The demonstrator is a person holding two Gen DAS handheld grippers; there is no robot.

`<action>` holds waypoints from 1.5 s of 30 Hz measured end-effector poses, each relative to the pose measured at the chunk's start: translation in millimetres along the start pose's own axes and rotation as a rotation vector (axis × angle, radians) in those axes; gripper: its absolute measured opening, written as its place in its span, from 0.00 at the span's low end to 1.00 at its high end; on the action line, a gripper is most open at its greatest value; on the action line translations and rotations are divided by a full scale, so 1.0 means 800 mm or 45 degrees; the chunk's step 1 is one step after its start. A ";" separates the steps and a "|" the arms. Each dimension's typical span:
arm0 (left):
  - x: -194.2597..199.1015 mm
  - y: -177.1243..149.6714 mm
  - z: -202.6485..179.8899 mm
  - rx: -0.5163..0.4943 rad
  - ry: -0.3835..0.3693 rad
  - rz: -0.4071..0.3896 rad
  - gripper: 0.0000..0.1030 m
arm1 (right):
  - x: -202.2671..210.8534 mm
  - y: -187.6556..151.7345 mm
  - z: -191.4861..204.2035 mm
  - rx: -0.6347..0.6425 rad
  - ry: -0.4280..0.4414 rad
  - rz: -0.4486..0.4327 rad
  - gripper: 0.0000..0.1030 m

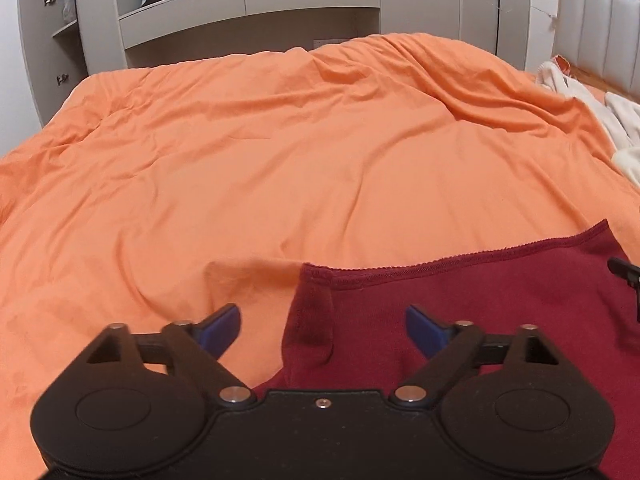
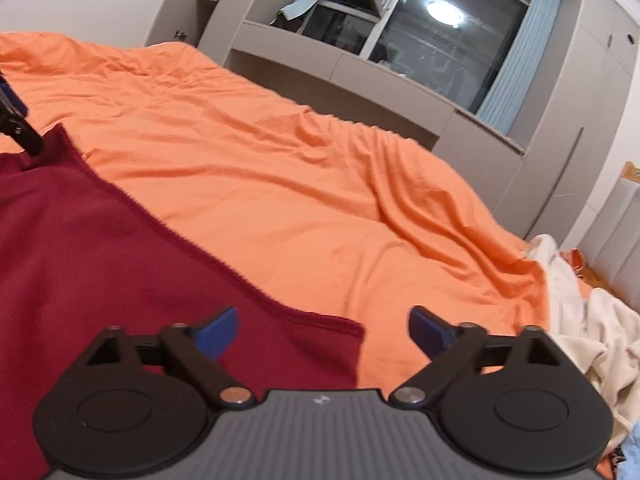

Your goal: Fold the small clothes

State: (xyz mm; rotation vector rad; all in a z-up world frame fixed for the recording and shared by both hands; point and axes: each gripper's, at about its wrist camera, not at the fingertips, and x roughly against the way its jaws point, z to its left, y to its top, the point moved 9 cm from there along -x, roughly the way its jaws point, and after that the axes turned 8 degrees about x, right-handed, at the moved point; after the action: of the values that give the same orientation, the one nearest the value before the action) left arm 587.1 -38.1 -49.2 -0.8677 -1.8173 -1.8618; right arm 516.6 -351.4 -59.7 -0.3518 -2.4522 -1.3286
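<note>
**Both grippers let go, red garment flat on the bed – tips for the next fold**

So the dark red garment [image 1: 460, 312] is lying spread on the orange duvet [image 1: 280, 152] at the near edge of the bed, scalloped hem running across the far side. Left gripper [image 1: 324, 328] hangs over its left corner, fingers spread wide, nothing between them but air above the cloth. Right gripper [image 2: 324, 330] is the same story at the right corner: fingers released, not pinching anything.

My guess is the piece has just been laid out and the actual fold comes next. To do it well, I'd grab both near corners at the same moment, pinch only the top layer, and carry them evenly so the hem lines up. That left edge is curled over on itself, so flatten it first or the crease will be lumpy.

A cream cloth pile [image 2: 580, 320] sits off to the right, probably next in line.

Labels or writing: none readable anywhere, no tag visible on the garment.
</note>
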 end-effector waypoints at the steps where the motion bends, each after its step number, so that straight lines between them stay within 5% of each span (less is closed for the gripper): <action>1: 0.003 0.001 0.002 -0.003 0.012 -0.005 0.91 | 0.002 -0.001 -0.004 0.000 -0.011 0.004 0.95; 6: 0.014 -0.008 0.017 0.020 0.087 0.009 0.93 | 0.016 -0.012 -0.024 -0.038 -0.060 0.039 0.99; 11: 0.027 -0.032 0.033 0.116 0.048 0.056 0.94 | 0.040 -0.031 -0.042 -0.142 -0.050 0.066 1.00; 31: 0.143 -0.135 0.027 0.193 -0.154 0.053 0.99 | 0.201 -0.077 -0.022 -0.631 0.294 0.046 1.00; 37: 0.157 -0.143 0.045 0.247 -0.136 -0.013 0.95 | 0.212 -0.093 -0.010 -0.681 0.285 0.063 0.77; 41: 0.158 -0.134 0.051 0.343 -0.184 -0.042 0.85 | 0.203 -0.105 -0.012 -0.759 0.285 0.106 0.49; 45: 0.148 -0.134 0.047 0.394 -0.220 -0.011 0.78 | 0.192 -0.120 -0.014 -0.819 0.268 0.158 0.42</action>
State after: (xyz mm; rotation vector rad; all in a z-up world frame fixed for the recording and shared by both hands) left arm 435.5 23.5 -50.7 -0.9281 -2.1428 -1.4923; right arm 342.7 -403.2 -65.4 -0.4737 -1.7539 -1.9585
